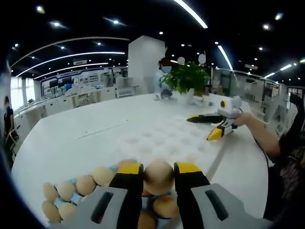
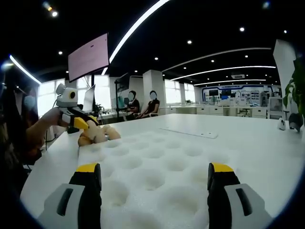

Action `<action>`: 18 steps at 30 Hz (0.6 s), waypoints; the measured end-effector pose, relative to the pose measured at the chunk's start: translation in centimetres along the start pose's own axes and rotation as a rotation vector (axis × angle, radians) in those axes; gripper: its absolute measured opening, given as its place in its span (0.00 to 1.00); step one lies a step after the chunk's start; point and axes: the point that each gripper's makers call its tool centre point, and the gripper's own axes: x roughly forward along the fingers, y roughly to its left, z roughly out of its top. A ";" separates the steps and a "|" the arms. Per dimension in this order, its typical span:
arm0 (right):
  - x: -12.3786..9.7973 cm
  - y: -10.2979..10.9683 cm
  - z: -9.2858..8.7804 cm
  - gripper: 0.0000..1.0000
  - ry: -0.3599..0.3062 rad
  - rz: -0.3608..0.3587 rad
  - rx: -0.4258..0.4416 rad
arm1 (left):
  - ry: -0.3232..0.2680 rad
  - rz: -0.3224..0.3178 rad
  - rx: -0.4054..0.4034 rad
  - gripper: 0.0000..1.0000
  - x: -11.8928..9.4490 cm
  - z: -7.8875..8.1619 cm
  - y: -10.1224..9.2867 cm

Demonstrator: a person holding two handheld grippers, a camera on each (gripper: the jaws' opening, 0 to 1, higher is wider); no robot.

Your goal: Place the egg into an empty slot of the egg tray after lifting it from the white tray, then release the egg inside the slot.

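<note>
Left tool [image 1: 159,177]: its two yellow-tipped jaws are closed on an egg [image 1: 158,175], which sits between them, pale brown, smooth and rounded, its long axis not clear from this angle. Directly beneath and behind the left tool lie more eggs [image 1: 76,186], close-packed on a holder with blue showing between them. Ahead of the left tool, across the counter [image 1: 71,138], lies the white egg tray [image 1: 164,138], a moulded sheet of round empty slots; the egg must travel forward and down into one of them. The nearest slots appear to lie just beyond the jaw tips. Right tool [image 2: 155,179]: jaws spread wide and empty, low over the same egg tray [image 2: 162,167]. The left tool, carrying the egg, is judged the one to place it.
</note>
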 end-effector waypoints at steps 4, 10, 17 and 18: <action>0.0 -0.1 0.1 0.96 -0.001 0.000 0.001 | -0.018 0.004 -0.010 0.25 -0.4 0.4 0.3; 0.1 -0.2 0.1 0.96 -0.001 0.000 0.001 | -0.020 0.020 -0.008 0.25 -1.0 0.6 0.9; 0.0 -0.3 0.1 0.96 -0.001 0.000 0.001 | -0.019 0.050 -0.009 0.25 -1.9 0.3 1.7; 0.0 -0.3 0.1 0.96 -0.002 0.000 0.001 | -0.017 0.056 -0.008 0.24 -2.0 0.2 1.9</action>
